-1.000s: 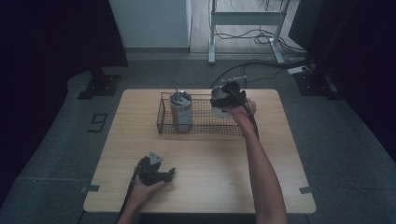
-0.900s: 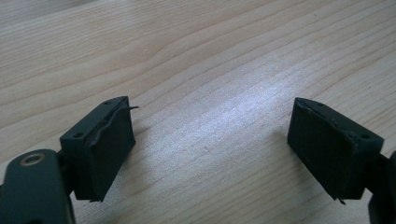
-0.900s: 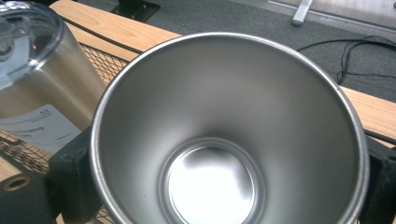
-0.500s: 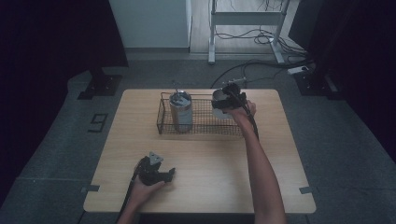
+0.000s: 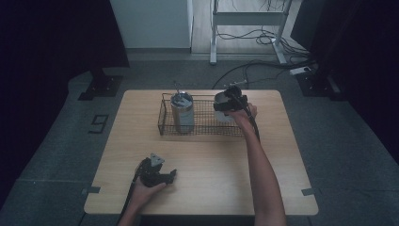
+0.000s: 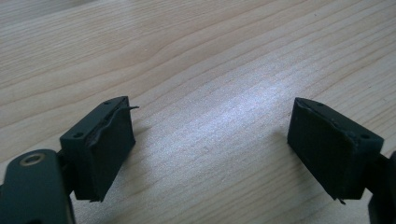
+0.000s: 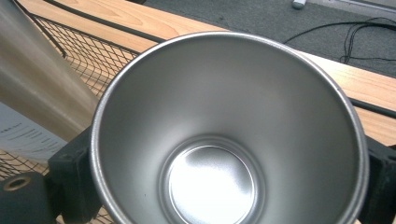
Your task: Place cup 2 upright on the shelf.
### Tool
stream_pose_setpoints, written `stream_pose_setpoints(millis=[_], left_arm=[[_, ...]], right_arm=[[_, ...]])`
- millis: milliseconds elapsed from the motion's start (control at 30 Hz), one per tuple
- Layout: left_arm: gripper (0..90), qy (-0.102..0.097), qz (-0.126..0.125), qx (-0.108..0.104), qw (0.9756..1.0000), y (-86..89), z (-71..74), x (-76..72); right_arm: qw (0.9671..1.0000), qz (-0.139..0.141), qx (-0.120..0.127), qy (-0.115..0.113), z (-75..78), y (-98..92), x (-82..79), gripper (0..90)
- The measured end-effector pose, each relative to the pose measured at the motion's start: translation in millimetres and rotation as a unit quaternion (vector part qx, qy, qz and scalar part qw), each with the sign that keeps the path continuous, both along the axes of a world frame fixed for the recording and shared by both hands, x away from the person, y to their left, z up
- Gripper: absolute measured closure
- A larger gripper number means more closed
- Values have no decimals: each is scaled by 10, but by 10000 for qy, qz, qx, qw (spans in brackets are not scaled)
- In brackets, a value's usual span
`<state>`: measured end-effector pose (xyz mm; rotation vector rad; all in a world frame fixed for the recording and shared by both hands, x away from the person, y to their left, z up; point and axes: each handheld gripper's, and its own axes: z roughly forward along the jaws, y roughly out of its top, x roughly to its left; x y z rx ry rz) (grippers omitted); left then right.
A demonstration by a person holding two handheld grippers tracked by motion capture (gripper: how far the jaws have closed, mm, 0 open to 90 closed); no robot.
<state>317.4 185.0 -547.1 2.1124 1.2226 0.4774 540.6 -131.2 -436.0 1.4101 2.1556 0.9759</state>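
Steel cup (image 7: 224,135) sits clamped between the jaws of the right gripper (image 5: 229,104), one black pad on each side of its wall, mouth open toward that gripper's camera so the bare round bottom shows. From the high view the cup (image 5: 222,106) is held over the right end of the wire basket (image 5: 165,123), at about one o'clock from the centre of the wooden table (image 5: 282,160). Inside the basket, toward its left end at about eleven o'clock, stands a taller metal tumbler (image 5: 182,112) with a paper label; in the right gripper view its brushed side (image 7: 39,79) rises just beside the cup at ten o'clock, though I cannot tell whether the two touch. The left gripper (image 5: 156,172) rests low near the table's near edge at about seven o'clock, its jaws spread wide with only bare wood grain between them in the left gripper view.
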Motion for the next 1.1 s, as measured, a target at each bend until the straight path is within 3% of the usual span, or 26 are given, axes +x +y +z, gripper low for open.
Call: stream_pose_setpoints(millis=[1100], left_arm=[[146, -4, -6, 6, 10000, 1, -1, 0]], right_arm=[[9997, 56, -45, 231, -241, -22, 155, 68]])
